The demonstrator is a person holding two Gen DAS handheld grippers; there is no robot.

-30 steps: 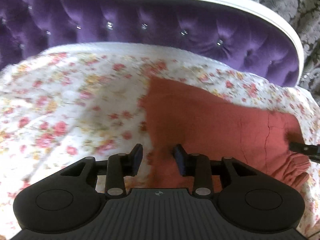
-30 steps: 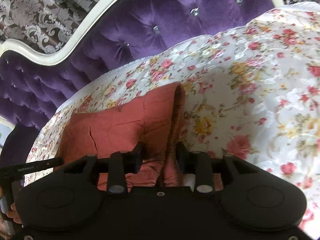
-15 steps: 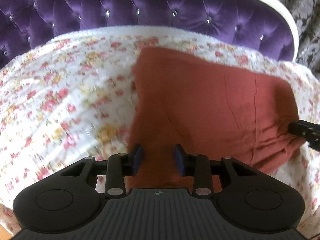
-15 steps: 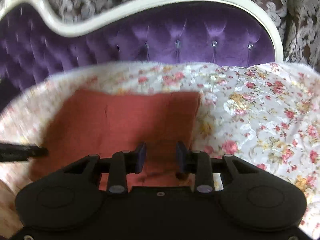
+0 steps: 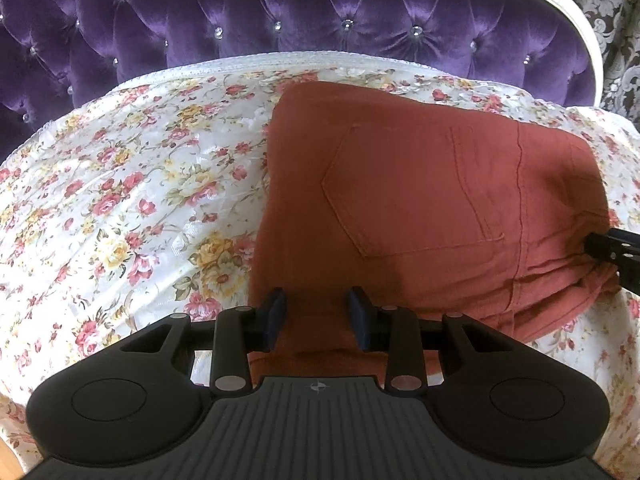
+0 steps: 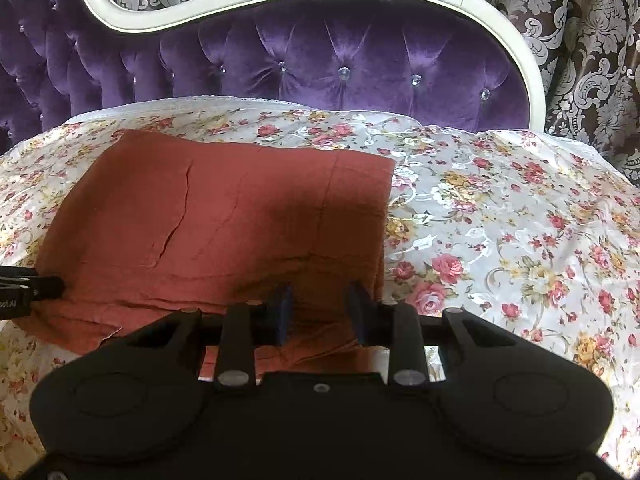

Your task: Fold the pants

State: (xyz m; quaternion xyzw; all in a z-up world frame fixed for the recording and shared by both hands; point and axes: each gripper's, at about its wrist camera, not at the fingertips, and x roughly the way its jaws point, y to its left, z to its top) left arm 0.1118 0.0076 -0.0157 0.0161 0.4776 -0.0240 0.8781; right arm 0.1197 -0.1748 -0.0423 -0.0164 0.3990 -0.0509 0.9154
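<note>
One folded pants (image 5: 420,200) on bedspread (image 5: 132,184)

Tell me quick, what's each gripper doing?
Left gripper: jaws apart over the pants edge; grip cannot be told.
Right gripper: jaws apart over the pants; grip cannot be told.

A floral-sheeted bed (image 6: 500,220) carries one thing — folded rust-red pants (image 6: 224,220) — lying flat.

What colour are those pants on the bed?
Rust red, plain; the pants show best in the left wrist view, back pocket visible.
</note>
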